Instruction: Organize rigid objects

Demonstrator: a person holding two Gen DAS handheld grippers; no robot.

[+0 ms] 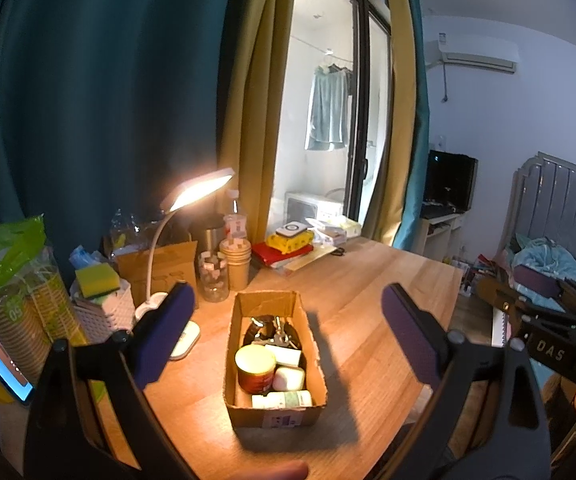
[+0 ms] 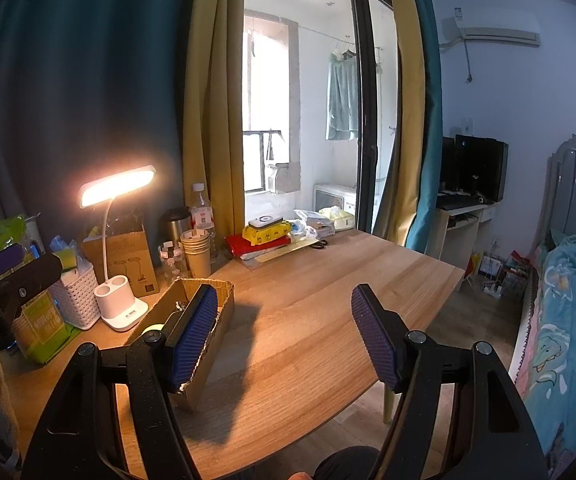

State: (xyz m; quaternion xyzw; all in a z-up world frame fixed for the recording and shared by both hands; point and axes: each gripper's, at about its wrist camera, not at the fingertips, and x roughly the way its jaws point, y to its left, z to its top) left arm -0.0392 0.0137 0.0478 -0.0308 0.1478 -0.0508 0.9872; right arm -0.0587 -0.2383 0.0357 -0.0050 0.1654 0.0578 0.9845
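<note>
Already the cardboard box (image 1: 276, 360) on the tabletop (image 1: 367, 300) holds a red-labelled can (image 1: 255, 368), a white bottle lying on its side (image 1: 282, 400), a small white case (image 1: 289, 378), a bunch of keys (image 1: 282, 336) and a dark object at the far end that I cannot identify; the bare wood around the box carries nothing loose, so the sorting looks close to done. Both tools hang released with nothing between their pads: the left tool (image 1: 284, 332) is spread wide straight over the box, and the right tool (image 2: 284, 340) is spread over bare wood. What the next move turns on is this: the box lies dead ahead of the left tool, its long axis running away from that camera roughly along the tool's pointing line, while from the right tool it sits off to the left, partly behind that tool's left pad. So the left hand is judged the nearer one for any reach into the box or nudge of it. The left wrist view looks down into the box and shows its contents; the right wrist view shows only the box's outer wall and rim, but takes in the clear far stretch of tabletop and the desk lamp (image 2: 122, 248) beside the box.
</note>
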